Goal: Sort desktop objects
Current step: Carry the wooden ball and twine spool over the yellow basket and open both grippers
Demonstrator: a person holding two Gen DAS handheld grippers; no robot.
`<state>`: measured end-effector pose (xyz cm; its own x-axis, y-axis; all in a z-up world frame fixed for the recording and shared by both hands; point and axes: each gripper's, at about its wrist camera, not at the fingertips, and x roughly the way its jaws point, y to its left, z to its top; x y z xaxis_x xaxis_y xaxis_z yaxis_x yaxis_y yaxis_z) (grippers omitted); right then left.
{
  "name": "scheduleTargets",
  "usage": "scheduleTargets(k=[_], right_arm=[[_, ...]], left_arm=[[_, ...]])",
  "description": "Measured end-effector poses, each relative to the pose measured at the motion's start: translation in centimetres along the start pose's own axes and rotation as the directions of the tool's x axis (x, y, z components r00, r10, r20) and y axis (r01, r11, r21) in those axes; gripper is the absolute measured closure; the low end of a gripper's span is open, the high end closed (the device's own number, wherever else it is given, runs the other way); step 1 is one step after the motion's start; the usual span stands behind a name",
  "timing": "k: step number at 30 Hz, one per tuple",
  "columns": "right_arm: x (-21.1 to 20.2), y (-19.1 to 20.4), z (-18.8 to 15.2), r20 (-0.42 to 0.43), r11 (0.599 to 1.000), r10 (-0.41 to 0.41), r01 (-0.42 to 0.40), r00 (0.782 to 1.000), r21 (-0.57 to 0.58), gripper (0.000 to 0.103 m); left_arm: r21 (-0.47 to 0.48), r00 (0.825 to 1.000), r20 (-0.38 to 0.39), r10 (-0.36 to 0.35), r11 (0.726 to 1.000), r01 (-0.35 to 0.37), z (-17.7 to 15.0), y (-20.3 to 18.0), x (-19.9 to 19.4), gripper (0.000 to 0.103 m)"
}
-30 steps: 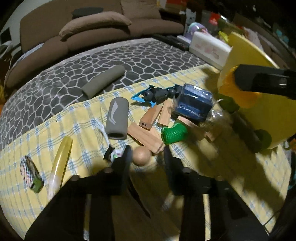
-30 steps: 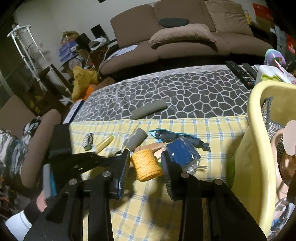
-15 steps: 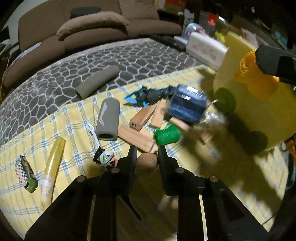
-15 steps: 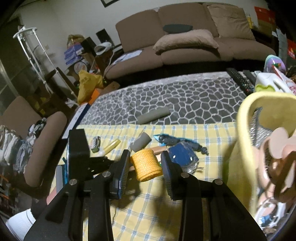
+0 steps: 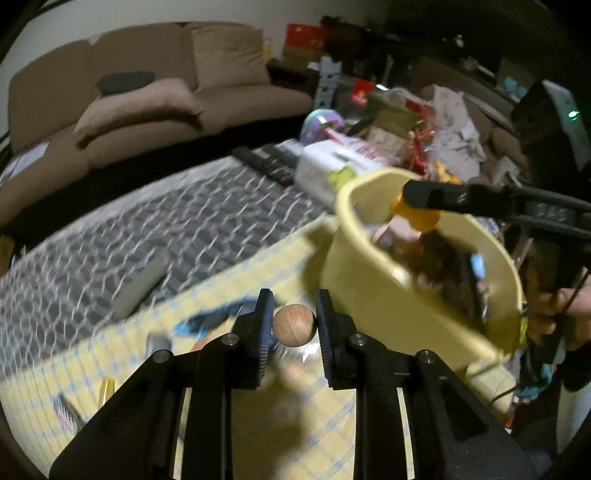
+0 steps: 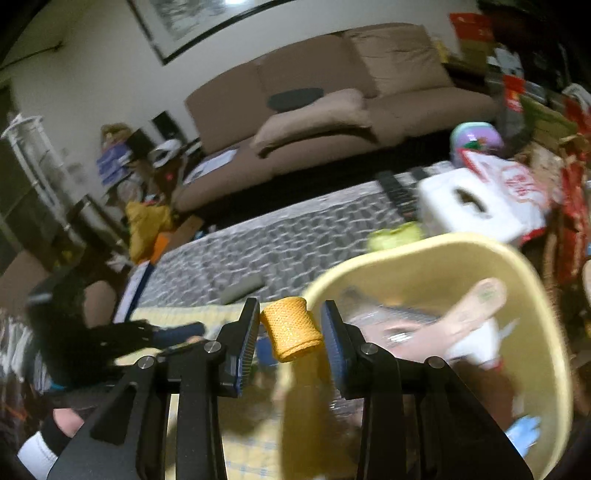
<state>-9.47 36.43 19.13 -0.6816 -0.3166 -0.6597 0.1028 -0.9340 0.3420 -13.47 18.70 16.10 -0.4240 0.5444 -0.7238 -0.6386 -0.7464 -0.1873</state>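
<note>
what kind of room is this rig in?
Likely a home living room: a brown sofa with a cushion, a framed picture on the wall, and remote controls on a low cloth-covered table.

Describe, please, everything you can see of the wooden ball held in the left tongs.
The wooden ball is a small, smooth, light-brown sphere, apparently plain unpainted wood with faint grain. It is pinched between the two ribbed pads of the left tongs, one pad pressing each side, and nothing else touches it. It hangs lifted above the yellow checked cloth, to the left of the yellow basket and lower than its rim. The background is motion-blurred; the ball itself is sharp.
</note>
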Motion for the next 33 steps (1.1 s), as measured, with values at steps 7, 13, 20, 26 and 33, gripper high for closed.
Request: scheduleTargets(k=[7, 13, 20, 26, 33], right_arm=[[0.2, -4.7, 2.7, -0.052, 0.997, 0.0, 0.004, 0.999, 0.072, 0.068], [1.1, -7.6, 3.4, -0.11, 0.991, 0.001, 0.014, 0.994, 0.136, 0.068], [2.0, -10.2, 3.4, -0.136, 0.975, 0.014, 0.016, 0.991, 0.219, 0.065], [1.5, -10.6, 3.3, -0.112, 0.967, 0.03, 0.0, 0.993, 0.254, 0.053], [-0.5, -9.1, 3.0, -0.098, 0.975, 0.015, 0.007, 0.995, 0.221, 0.05]], left_arm=[[-0.033, 0.997, -0.005, -0.083, 0.996, 0.083, 5.7, -3.2, 3.6, 0.081], [-0.03, 0.993, -0.041, -0.108, 0.994, 0.107, 8.7, -6.1, 6.8, 0.081], [-0.048, 0.993, -0.081, -0.092, 0.995, 0.088, 9.8, -8.1, 10.4, 0.081], [-0.075, 0.995, -0.078, -0.062, 0.996, 0.056, 9.8, -7.9, 10.8, 0.073], [-0.103, 0.998, -0.055, -0.044, 0.994, 0.038, 9.5, -6.9, 8.4, 0.064]])
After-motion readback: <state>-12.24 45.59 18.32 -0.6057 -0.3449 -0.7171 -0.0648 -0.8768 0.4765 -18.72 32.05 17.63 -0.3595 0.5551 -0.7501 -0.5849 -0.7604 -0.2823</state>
